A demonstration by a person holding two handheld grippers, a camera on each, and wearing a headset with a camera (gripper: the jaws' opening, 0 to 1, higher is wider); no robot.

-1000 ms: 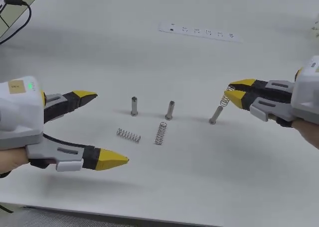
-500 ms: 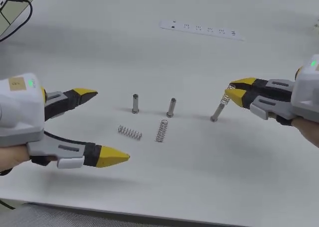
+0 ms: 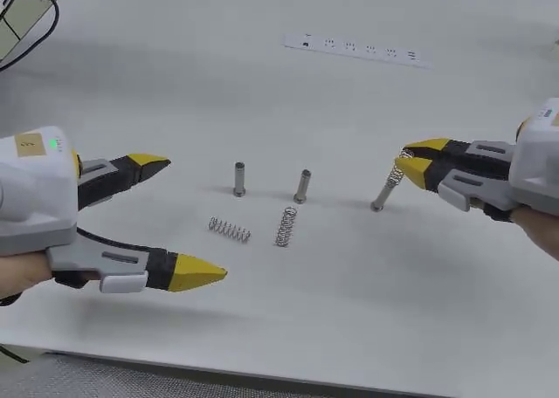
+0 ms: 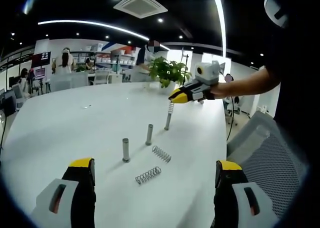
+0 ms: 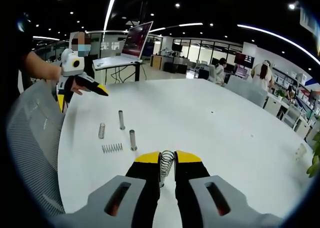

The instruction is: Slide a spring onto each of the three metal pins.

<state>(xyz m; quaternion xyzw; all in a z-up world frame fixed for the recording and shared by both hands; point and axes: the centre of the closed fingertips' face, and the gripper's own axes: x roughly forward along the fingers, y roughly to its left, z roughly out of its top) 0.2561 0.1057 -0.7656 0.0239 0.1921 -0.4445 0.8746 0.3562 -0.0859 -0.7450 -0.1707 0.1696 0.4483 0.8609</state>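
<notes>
Two metal pins [image 3: 239, 178] [image 3: 302, 186] stand upright mid-table. A third pin [image 3: 381, 195] leans toward my right gripper [image 3: 404, 158], which is shut on a spring [image 3: 396, 174] that sits at the pin's top end. In the right gripper view the spring [image 5: 166, 164] is pinched between the yellow tips of the right gripper [image 5: 168, 158]. Two loose springs [image 3: 229, 230] [image 3: 286, 226] lie in front of the upright pins. My left gripper [image 3: 194, 219] hovers wide open to their left, with nothing in it; in its own view the left gripper [image 4: 155, 163] frames the pins [image 4: 126, 150] [image 4: 149, 134] and springs [image 4: 148, 175] [image 4: 161, 153].
A white power strip [image 3: 356, 51] lies at the far side of the white table [image 3: 349, 328]. A black cable [image 3: 39, 27] curls at the top left corner. The table's near edge runs along the bottom of the head view.
The head view has shifted slightly. Both grippers keep their places, and the right gripper still holds the spring at the leaning pin's top.
</notes>
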